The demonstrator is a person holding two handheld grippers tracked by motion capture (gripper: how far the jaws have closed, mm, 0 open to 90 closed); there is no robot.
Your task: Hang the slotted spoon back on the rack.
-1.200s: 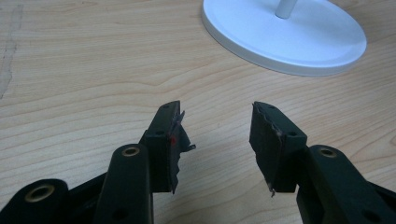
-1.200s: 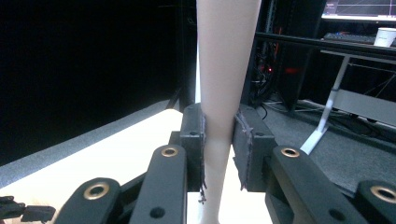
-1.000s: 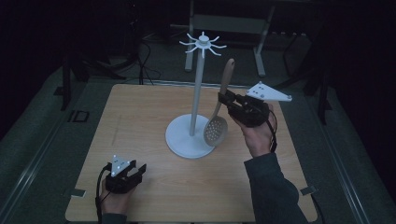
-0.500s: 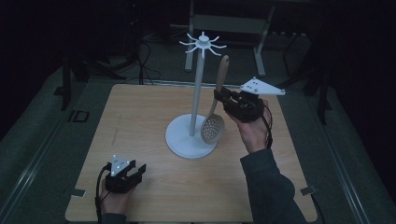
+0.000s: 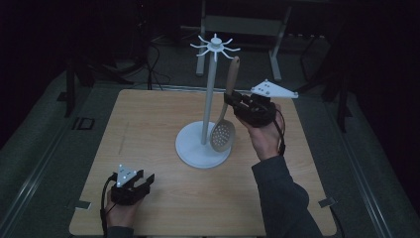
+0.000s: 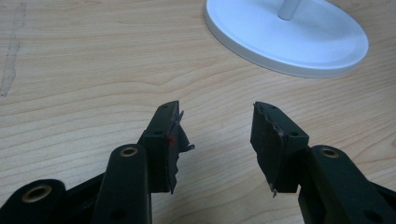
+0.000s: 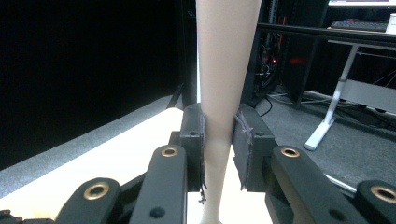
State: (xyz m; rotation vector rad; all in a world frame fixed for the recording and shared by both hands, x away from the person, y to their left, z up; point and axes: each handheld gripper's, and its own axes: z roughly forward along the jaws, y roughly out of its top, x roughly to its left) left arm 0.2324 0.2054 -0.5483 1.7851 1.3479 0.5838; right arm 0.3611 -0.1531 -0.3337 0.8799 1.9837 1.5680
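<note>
Spoon shifts slightly left toward stand; right gripper clamps its handle, left gripper open, empty. Risk: spoon misses hook, drops.

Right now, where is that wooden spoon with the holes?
In the high view the spoon hangs upright right of the white stand's pole, its handle clamped in the right tongs, its bowl just above the stand's round base.

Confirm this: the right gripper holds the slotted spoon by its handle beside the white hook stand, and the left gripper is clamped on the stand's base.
Not quite. The left gripper is open and grips nothing; the left gripper view shows its jaws apart over bare table, short of the stand's base. The right gripper does hold the slotted spoon by its handle beside the white hook stand.
</note>
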